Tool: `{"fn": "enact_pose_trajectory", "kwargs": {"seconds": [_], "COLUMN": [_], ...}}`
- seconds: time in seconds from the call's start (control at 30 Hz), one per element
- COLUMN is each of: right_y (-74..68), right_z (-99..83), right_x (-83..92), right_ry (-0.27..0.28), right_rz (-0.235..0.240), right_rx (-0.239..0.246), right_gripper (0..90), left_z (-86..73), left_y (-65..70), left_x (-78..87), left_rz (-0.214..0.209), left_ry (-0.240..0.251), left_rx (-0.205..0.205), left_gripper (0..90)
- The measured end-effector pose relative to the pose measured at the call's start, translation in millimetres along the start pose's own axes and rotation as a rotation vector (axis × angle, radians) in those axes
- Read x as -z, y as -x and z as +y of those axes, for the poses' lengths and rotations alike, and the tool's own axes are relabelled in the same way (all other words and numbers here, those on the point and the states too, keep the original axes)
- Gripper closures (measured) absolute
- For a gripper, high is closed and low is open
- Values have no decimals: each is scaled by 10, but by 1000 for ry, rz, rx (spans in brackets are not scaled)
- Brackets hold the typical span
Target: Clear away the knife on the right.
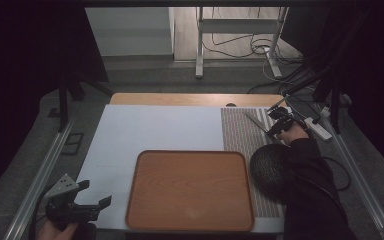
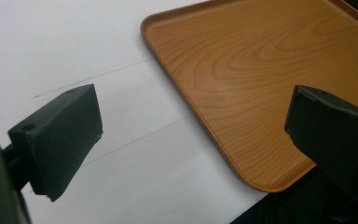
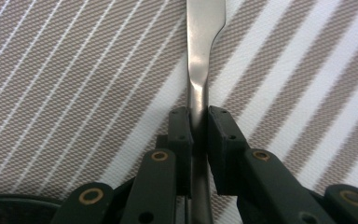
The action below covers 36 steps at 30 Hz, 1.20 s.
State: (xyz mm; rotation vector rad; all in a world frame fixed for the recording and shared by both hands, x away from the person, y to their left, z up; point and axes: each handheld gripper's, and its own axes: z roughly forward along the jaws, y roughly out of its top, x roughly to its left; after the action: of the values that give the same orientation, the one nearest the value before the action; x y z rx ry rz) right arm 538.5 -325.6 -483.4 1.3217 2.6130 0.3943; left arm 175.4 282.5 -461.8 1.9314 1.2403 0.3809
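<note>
In the right gripper view the right gripper [image 3: 198, 126] is nearest, its two black jaws pressed against the sides of a slim metal utensil [image 3: 204, 42] whose handle runs straight up toward 12 o'clock; which kind of utensil it is cannot be told. The utensil lies on a striped placemat [image 3: 65, 79] of brown and white weave. In the high view that gripper [image 1: 278, 121] sits at about 2 o'clock on the desk, held by a hand in a dark sleeve [image 1: 307, 175], with the utensil [image 1: 256, 121] angled toward 10 o'clock across the placemat [image 1: 242, 132]. A wooden tray [image 1: 190, 191] with rounded corners rests at 6 o'clock, nothing in it. A dark round bowl [image 1: 270, 167] stands just beside the tray at 3 o'clock, on the placemat. The left gripper [image 1: 91, 196] hangs at 8 o'clock with its jaws well apart, near the tray's corner [image 2: 261, 186]. A white sheet [image 1: 150, 127] covers the desk [image 1: 195, 98], whose wooden edge shows at 12 o'clock. Beyond are grey floor, cables [image 1: 252, 47] and a metal frame [image 1: 200, 45].
</note>
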Motion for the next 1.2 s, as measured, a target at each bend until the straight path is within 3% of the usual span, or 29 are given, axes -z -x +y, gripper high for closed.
{"fn": "enact_pose_trajectory", "kwargs": {"seconds": [0.1, 0.37, 0.67, 0.93, 1.2], "right_y": [62, 202, 236, 190, -65], "right_z": [-35, -112, -121, -113, -138], "right_x": [48, 185, 339, 491, 634], "right_ry": [18, 69, 115, 134, 160], "right_rz": [-13, 7, 17, 42, 85], "right_rx": [-16, -78, -92, -84, -26], "right_gripper": [801, 802, 802, 802, 801], "left_z": [0, 2, 2, 2, 3], "left_y": [2, 2, 2, 2, 2], "left_x": [-1, -3, -3, -3, -3], "left_rz": [1, 1, 2, 3, 4], "left_ry": [0, -2, -2, -1, -2], "left_rx": [0, -1, -1, 2, 4], "left_gripper": [40, 41, 41, 41, 41]}}
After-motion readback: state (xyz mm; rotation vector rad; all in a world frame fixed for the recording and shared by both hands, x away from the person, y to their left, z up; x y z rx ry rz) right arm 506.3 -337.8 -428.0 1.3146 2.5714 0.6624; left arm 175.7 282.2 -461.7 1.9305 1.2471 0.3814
